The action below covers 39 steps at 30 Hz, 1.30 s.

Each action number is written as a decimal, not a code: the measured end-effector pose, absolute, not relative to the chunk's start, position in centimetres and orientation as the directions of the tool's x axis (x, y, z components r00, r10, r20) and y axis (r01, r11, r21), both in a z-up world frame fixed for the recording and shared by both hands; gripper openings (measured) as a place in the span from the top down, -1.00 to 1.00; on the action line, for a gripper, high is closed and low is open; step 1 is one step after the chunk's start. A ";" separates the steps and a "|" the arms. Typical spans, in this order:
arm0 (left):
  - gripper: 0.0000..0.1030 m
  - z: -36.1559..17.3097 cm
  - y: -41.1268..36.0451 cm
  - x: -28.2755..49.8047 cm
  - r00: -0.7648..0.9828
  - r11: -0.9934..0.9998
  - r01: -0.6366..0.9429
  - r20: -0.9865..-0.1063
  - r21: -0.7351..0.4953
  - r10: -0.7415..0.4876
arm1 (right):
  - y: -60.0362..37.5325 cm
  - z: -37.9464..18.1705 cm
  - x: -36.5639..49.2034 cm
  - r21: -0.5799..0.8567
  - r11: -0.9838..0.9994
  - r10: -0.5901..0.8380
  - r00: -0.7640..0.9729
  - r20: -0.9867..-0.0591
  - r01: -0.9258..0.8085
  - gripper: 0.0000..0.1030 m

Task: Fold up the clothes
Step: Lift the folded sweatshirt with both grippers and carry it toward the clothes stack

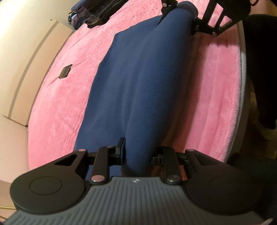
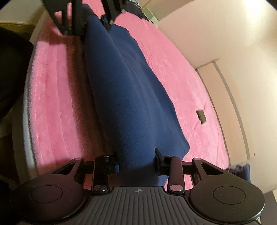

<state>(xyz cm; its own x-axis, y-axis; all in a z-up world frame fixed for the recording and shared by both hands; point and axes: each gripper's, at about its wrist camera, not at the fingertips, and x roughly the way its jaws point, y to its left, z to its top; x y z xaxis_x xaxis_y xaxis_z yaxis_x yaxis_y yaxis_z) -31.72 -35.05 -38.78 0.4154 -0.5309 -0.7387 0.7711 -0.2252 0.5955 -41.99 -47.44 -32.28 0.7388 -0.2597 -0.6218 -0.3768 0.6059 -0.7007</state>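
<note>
At the bottom centre of the left wrist view, the left gripper (image 1: 139, 154) is pinching one end of a navy fleece garment (image 1: 138, 83), its pads pressing into a bunched ridge of the cloth. At the bottom centre of the right wrist view, the right gripper (image 2: 136, 161) is clamping the opposite end of the same garment (image 2: 128, 97), cloth filling the gap between its pads. The garment is stretching between the two as a long folded band over the pink plush bedcover (image 1: 57, 103), sagging onto it along one edge. It is looking soft, thick, light and limp, so it is likely to droop wherever unsupported; the corners at each end are probably the safest hold. A small dark object (image 1: 65, 71) is lying on the cover at the left, and a pile of dark clothes (image 1: 91, 15) is sitting at the upper left.
</note>
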 end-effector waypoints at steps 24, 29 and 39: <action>0.66 -13.2 -40.5 -25.8 0.062 -0.449 0.830 -0.855 0.331 -0.516 | -51.2 -1.1 -36.8 -0.504 0.705 -0.276 0.461 -0.843 -0.499 0.39; 0.66 -8.2 -45.2 -26.9 0.027 -0.507 0.769 -0.813 0.389 -0.582 | -54.1 4.4 -38.9 -0.560 0.732 -0.378 0.453 -0.808 -0.388 0.39; 0.64 -5.3 -62.7 -30.6 0.048 -0.525 0.678 -0.743 0.515 -0.668 | -70.1 7.5 -41.8 -0.640 0.717 -0.473 0.482 -0.738 -0.277 0.39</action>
<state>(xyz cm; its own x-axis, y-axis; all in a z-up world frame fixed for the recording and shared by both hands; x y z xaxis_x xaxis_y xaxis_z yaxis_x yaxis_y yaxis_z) -30.58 -62.66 -5.28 0.0476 -0.6678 -0.7428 0.6777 -0.5247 0.5152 -41.80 -70.09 7.48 0.4817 -0.4727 -0.7379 -0.2768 0.7169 -0.6399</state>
